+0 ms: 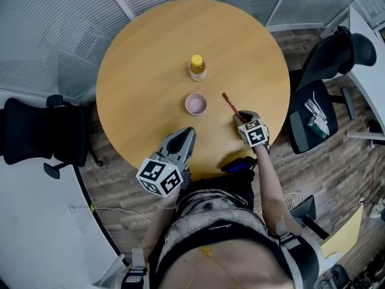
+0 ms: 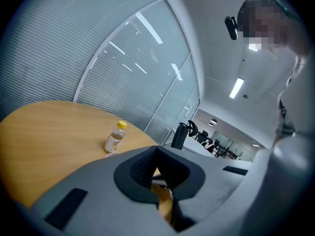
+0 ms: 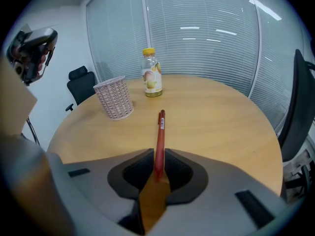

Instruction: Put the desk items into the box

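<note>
**Round wooden bench in a blind-walled office**

The right claw [image 3: 158,155] is clamped on a red pen [image 3: 160,129] over the bench [image 1: 144,71], near the pink cup [image 1: 196,104]. A bottle [image 1: 197,68] stands beyond. The left claw [image 2: 156,150] is closed and empty. Black chairs [image 1: 36,131] flank the bench.
</note>
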